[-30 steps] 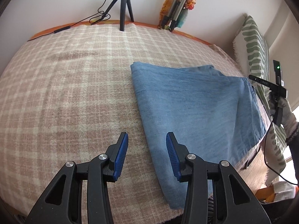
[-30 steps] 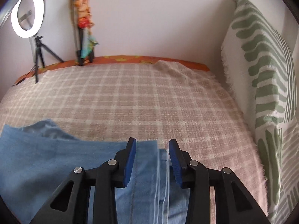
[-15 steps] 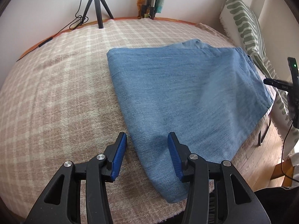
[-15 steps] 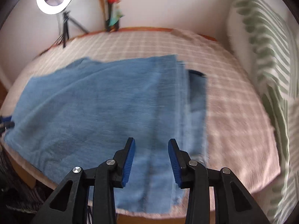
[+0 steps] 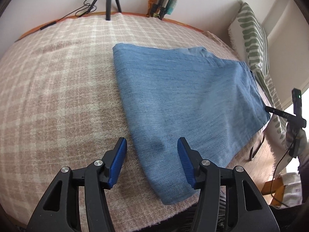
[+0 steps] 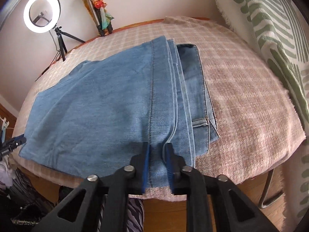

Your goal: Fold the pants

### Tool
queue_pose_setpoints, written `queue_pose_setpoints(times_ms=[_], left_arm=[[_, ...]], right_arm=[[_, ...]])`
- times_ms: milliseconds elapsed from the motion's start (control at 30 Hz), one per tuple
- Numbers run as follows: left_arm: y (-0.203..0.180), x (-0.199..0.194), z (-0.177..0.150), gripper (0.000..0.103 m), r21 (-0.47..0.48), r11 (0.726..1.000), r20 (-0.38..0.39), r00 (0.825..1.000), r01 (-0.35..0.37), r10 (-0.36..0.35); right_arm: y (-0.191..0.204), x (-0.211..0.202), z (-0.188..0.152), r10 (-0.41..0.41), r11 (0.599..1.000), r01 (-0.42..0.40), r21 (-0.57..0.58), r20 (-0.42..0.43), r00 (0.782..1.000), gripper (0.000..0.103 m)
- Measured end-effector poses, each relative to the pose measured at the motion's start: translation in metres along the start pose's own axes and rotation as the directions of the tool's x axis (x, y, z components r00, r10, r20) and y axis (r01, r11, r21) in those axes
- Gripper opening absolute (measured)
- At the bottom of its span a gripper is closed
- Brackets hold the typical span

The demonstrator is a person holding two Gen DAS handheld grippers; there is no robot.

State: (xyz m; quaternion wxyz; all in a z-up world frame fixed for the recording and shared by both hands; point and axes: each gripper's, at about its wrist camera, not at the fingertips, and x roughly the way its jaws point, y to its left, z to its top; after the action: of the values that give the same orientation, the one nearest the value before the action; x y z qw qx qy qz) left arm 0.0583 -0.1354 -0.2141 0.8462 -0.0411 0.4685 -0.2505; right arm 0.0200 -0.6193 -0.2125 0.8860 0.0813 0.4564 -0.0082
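Right gripper: jaws just closed further, blue pads nearly together, pinching stitched hem edge of pants at 6 o'clock.

Left gripper: jaws just opened further, parted wide, holding nothing, folded corner below gap.

Pants: blue denim, folded flat on plaid woven blanket. Layered hems at 1 o'clock, under-layers hidden.

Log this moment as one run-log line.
stage: fold pants | right gripper: closing on hem edge of jeans | left gripper: opening over folded corner, not gripping | surface: plaid blanket
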Motion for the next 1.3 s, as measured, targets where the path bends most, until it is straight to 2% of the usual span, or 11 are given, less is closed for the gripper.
queue_pose_setpoints(times_ms=[100,233,300,367,500,700,1000,1100,1167,1233,1300], left_arm=[[0.006,-0.005,-0.002,0.054,-0.044,0.999,0.012,1.000,0.011,-0.010],[0.002,0.000,-0.006,0.054,-0.031,0.999,0.007,1.000,-0.016,0.016],[-0.002,0.000,-0.007,0.054,-0.020,1.000,0.009,1.000,-0.024,0.024],[-0.005,0.001,-0.008,0.054,-0.016,0.999,0.009,0.999,-0.037,0.037],[-0.011,0.001,-0.006,0.054,-0.007,0.998,0.012,0.998,-0.057,0.057],[-0.023,0.003,-0.009,0.054,0.028,0.996,0.032,0.996,-0.080,0.079],[-0.024,0.003,-0.010,0.054,0.026,0.997,0.043,0.996,-0.073,0.072],[-0.022,0.002,-0.012,0.050,-0.004,1.000,0.053,0.998,-0.030,0.030],[-0.017,0.000,-0.014,0.037,-0.043,0.999,0.071,0.997,0.012,-0.009],[-0.014,-0.006,-0.014,0.028,-0.065,0.997,0.102,0.994,0.042,-0.035],[-0.012,-0.011,-0.013,0.026,-0.091,0.993,0.129,0.990,0.072,-0.060]], right_arm=[[0.004,-0.010,0.003,-0.066,0.996,0.067,-0.053,0.015,0.998,0.009],[0.019,0.007,0.005,-0.180,0.969,0.171,-0.178,-0.035,0.983,0.015],[0.028,0.007,0.009,-0.234,0.949,0.225,-0.220,-0.013,0.972,0.034],[0.034,0.000,0.014,-0.229,0.950,0.229,-0.213,0.027,0.973,0.040],[0.053,-0.014,0.029,-0.156,0.965,0.169,-0.202,0.078,0.985,0.051],[0.103,-0.022,0.048,-0.002,0.969,0.026,-0.246,0.098,0.995,0.057],[0.184,0.000,0.073,0.194,0.937,-0.174,-0.304,0.036,0.980,0.063],[0.214,0.016,0.081,0.255,0.919,-0.246,-0.308,-0.012,0.967,0.064],[0.234,0.027,0.087,0.287,0.904,-0.287,-0.316,-0.048,0.957,0.065],[0.257,0.040,0.092,0.314,0.886,-0.326,-0.329,-0.092,0.945,0.065],[0.285,0.053,0.096,0.320,0.868,-0.346,-0.357,-0.132,0.938,0.066]])
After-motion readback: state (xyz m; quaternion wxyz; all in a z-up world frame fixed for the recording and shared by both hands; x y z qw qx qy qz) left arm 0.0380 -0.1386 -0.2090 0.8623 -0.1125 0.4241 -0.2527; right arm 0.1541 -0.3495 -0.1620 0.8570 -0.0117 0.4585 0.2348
